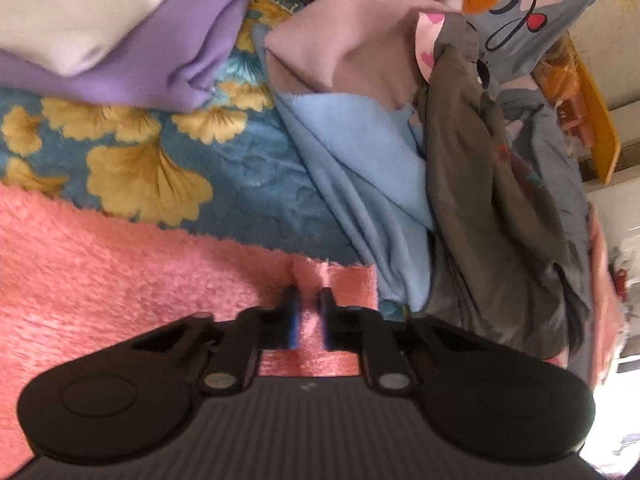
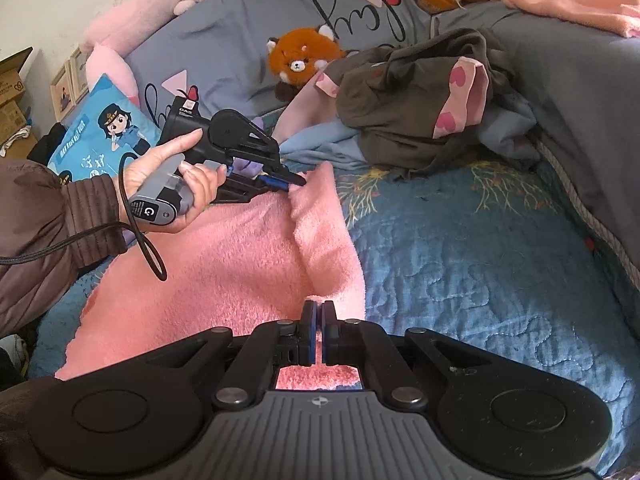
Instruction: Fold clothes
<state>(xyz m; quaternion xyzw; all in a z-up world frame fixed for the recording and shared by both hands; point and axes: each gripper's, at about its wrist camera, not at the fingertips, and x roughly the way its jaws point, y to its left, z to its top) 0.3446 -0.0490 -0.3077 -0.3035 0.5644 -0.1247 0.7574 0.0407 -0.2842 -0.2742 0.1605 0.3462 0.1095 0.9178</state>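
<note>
Fold start: left tool [image 2: 298, 180] clamped on pink fleece [image 2: 224, 276] far corner, right tool [image 2: 318, 312] clamped near corner; next, lift both together.

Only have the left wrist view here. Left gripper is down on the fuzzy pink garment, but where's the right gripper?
Observer: The right gripper is shut on the near edge of the same fuzzy pink garment.
Operator: How much of the cloth is the left holding?
Observer: The right wrist view shows the left gripper pinching just the far corner, which is bunched up off the blue quilted bedspread.
Operator: Anything to the left of the bed?
Observer: A blue printed bag with a cartoon officer lies by the person's brown ribbed sleeve.
</note>
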